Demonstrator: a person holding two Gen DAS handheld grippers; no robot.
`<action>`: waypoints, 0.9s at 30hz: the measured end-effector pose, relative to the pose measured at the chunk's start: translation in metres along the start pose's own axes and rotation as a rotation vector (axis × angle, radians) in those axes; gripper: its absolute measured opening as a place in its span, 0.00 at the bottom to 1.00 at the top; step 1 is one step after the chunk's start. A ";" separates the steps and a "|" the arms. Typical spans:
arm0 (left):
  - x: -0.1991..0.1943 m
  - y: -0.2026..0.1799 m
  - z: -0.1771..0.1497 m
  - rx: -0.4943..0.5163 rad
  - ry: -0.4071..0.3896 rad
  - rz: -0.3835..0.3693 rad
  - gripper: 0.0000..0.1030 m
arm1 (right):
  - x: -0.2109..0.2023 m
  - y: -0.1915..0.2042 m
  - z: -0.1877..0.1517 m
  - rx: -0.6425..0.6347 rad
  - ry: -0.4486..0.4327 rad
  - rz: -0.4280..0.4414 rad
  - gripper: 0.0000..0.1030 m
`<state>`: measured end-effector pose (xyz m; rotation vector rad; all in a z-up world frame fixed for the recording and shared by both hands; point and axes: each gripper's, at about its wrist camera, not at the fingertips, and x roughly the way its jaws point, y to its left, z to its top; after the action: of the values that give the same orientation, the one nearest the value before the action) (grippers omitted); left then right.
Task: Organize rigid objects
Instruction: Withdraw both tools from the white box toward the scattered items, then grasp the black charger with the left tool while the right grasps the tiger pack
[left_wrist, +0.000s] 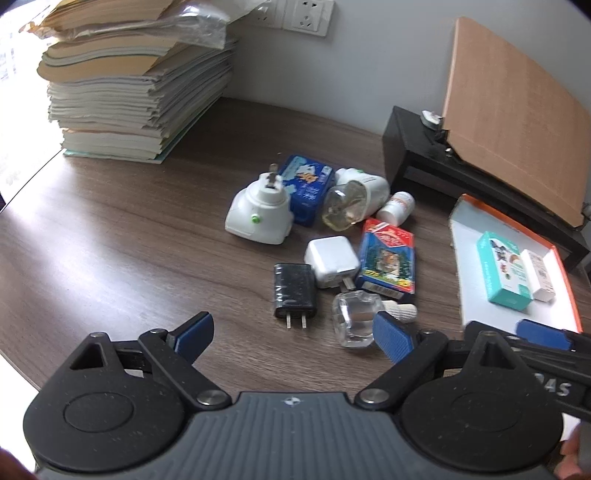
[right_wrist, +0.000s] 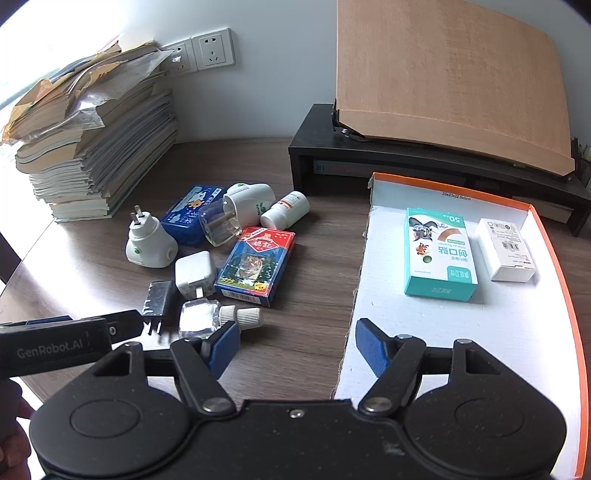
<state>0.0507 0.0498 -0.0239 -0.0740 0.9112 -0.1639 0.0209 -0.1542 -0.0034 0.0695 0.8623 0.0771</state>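
The playing-card box (right_wrist: 256, 266) lies on the table (right_wrist: 303, 325), and serves as landmark. Just left of it sits the square charger (right_wrist: 195, 275), with the flat charger (right_wrist: 158, 297) left of that. Before it, touching its near edge, lies the small glass bottle (right_wrist: 201, 317). Behind it lie the pill bottle (right_wrist: 285, 209), the plug-in vaporizer with bottle (right_wrist: 240, 210) and the tin (right_wrist: 192, 214). Behind and left stands the round plug unit (right_wrist: 149, 245). Well right lies the tray (right_wrist: 461, 332), holding the plaster box (right_wrist: 439, 254) and a smaller carton (right_wrist: 506, 247). Far behind and left is the paper stack (right_wrist: 96, 147).

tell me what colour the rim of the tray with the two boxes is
Orange rim on a white tray; it shows best in the right wrist view.
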 end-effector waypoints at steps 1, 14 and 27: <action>0.004 0.003 0.000 -0.007 0.004 0.012 0.93 | 0.001 -0.002 0.000 0.004 0.002 -0.002 0.80; 0.063 0.005 0.013 0.024 0.065 0.038 0.81 | 0.007 -0.029 -0.004 0.036 0.025 -0.035 0.80; 0.067 0.009 0.014 0.025 0.042 0.005 0.35 | 0.021 -0.018 0.001 -0.028 0.048 0.018 0.80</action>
<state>0.1032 0.0468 -0.0689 -0.0447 0.9507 -0.1727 0.0356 -0.1701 -0.0203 0.0492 0.9085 0.1084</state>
